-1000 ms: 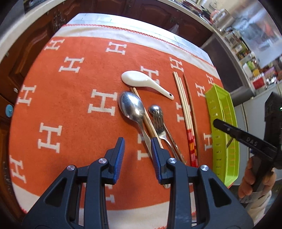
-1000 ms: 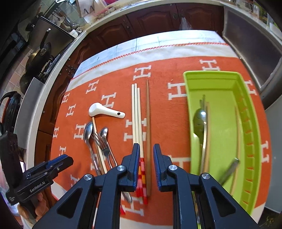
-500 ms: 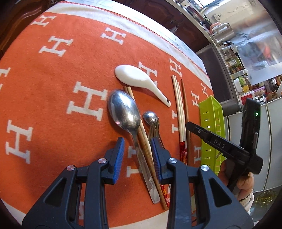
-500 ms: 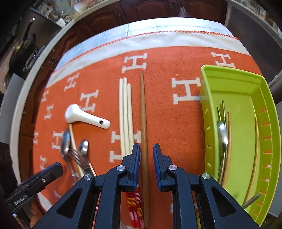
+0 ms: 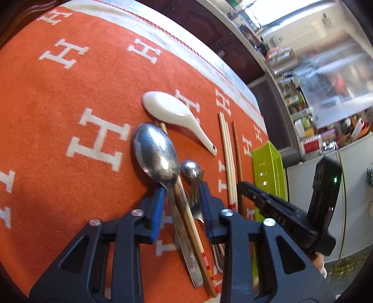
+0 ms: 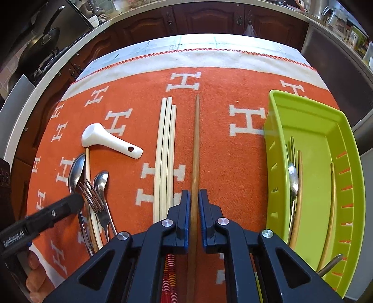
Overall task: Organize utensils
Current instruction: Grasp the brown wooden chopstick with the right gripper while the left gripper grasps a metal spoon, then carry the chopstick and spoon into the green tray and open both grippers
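On the orange cloth lie a large steel spoon [image 5: 155, 152], a bamboo chopstick [image 5: 186, 209], a small spoon [image 5: 191, 169], a fork [image 6: 92, 194] and a white ceramic spoon [image 5: 177, 114]. My left gripper [image 5: 180, 193] is open, low over the cloth, its jaws astride the large spoon's handle and the bamboo chopstick. Three pale chopsticks [image 6: 164, 151] lie beside a dark wooden chopstick [image 6: 195, 149]. My right gripper [image 6: 193, 205] is open, its jaws on either side of the dark chopstick, apart from it. The green tray [image 6: 345, 130] at the right holds several utensils.
The orange cloth with white H marks [image 6: 209, 79] covers the table; its white border runs along the far edge. Dark wooden cabinets [image 6: 209, 18] stand beyond. A counter with pans [image 6: 44, 44] is at the far left. The other hand-held gripper shows in each view.
Both grippers have moved forward and down toward the cloth. The left now straddles the large spoon's handle and bamboo chopstick; the right now straddles the dark chopstick.
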The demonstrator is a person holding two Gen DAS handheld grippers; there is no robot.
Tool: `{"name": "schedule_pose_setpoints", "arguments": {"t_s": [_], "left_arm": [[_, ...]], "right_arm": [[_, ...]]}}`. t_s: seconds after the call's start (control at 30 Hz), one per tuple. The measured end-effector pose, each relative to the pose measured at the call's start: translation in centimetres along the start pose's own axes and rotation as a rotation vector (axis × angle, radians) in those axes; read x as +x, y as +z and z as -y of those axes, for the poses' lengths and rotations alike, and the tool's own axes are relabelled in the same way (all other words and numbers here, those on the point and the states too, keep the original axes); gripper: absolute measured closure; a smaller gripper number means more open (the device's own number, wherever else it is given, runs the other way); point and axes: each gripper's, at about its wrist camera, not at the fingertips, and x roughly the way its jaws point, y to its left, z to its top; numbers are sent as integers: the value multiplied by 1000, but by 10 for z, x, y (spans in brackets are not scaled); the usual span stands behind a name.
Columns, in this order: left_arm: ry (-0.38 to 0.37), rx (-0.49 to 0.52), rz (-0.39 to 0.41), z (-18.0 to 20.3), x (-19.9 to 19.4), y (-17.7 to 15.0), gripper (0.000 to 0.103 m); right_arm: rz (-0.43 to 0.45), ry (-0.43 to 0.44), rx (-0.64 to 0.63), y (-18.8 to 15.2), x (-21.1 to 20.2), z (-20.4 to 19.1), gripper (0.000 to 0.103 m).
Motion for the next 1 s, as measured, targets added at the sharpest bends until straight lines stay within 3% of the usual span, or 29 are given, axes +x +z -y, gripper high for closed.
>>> {"name": "schedule_pose_setpoints", "arguments": {"t_s": [0.03, 0.17, 0.43, 0.6, 0.73, 1.0], "left_arm": [[12, 1, 19, -1, 1, 0, 98], [91, 40, 92, 1, -1, -2, 99], [104, 32, 90, 1, 3, 3, 99], [185, 95, 91, 13, 2, 3, 101], [210, 139, 66, 28, -11, 1, 103], [148, 320, 19, 85, -55, -22, 103]], "right_arm": [[2, -3, -5, -2, -1, 1, 95], [11, -9, -7, -3, -3, 0, 95], [20, -29, -19, -1, -1, -6, 95], [35, -26, -3, 0, -1, -6, 96], [8, 47, 67, -2, -7, 6, 97], [42, 193, 131, -26, -53, 30, 97]]}}
